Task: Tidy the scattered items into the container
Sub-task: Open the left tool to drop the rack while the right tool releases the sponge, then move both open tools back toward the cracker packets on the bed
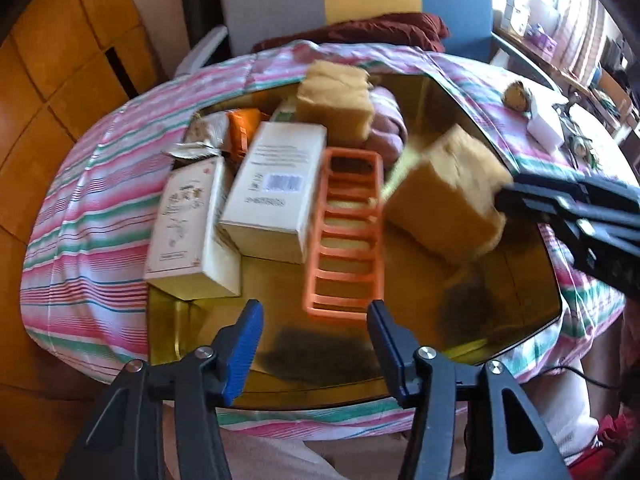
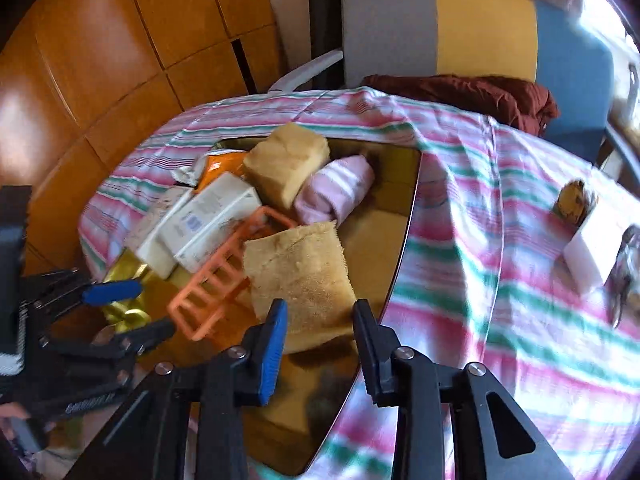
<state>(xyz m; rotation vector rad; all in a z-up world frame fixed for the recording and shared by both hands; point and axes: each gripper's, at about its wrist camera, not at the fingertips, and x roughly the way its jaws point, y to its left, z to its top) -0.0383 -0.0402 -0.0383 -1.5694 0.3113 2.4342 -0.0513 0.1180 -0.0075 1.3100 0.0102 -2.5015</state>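
Two grippers of mine hang over the gold tray on the striped tablecloth. The fingers of my left gripper stand apart with nothing between them, just short of the orange rack, which leans in the tray's middle. My right gripper is also spread wide — the tan sponge sits ahead of its tips, near the tray's right edge, though whether a finger touches it I cannot tell. Toward the tray's left side lie two white cartons, one beside the other; behind them sit an orange packet, a second sponge and a rolled pink cloth. Well apart, at the table's far right edge, rests a white block — still outside the tray.
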